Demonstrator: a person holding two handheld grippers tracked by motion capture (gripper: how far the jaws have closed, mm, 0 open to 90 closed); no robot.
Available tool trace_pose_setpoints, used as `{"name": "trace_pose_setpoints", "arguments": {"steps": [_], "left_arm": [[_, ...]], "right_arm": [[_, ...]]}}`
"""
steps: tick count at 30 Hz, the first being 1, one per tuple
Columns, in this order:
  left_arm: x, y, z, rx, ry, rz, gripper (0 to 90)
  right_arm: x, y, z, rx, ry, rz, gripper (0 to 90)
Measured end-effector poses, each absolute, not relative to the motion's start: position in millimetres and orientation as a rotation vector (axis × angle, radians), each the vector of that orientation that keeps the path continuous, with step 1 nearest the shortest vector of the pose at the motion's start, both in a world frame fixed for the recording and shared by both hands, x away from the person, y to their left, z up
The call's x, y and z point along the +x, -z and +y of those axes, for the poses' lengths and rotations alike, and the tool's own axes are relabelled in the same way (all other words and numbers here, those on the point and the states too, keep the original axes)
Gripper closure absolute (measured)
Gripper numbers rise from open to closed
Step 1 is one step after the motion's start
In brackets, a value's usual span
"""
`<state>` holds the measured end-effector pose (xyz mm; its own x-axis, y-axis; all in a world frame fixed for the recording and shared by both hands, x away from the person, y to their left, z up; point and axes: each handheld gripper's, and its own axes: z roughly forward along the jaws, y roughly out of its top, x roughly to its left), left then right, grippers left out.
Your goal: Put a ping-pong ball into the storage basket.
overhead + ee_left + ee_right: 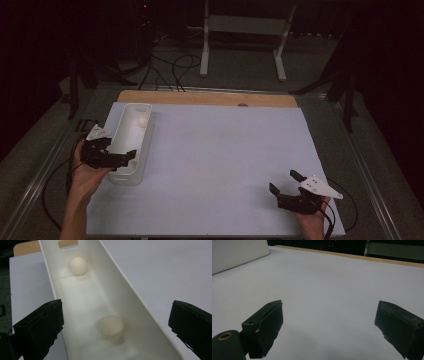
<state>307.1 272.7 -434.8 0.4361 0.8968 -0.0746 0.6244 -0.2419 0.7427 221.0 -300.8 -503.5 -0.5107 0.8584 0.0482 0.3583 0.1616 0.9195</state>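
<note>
Left hand-held gripper [113, 325]: jaws spread wide, holding nothing, straddling the near end of the white bin [140, 315]. Near ball [111, 326] lies on the bin floor between the jaws, lower centre of the left gripper view, untouched. Second ball [78, 265] upper left, at the bin's far end. Right hand-held gripper [285, 181]: spread, empty, over the bare counter [225, 150], lower right of the high view.

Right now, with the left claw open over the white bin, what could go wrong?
The near ball looks blurred, so it may be rolling; reaching in could knock it into the far ball. The left claw straddles the narrow white bin, so lifting away carelessly could catch a wall and drag or tip it.
</note>
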Motion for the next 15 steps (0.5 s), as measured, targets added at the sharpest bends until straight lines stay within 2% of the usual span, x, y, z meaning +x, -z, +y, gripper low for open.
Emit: {"name": "trace_pose_setpoints", "arguments": {"steps": [15], "left_arm": [[287, 444, 272, 1.918, -0.497, 1.192, 0.2]], "right_arm": [[221, 503, -301, 1.147, -1.333, 1.951, 7.6]]}}
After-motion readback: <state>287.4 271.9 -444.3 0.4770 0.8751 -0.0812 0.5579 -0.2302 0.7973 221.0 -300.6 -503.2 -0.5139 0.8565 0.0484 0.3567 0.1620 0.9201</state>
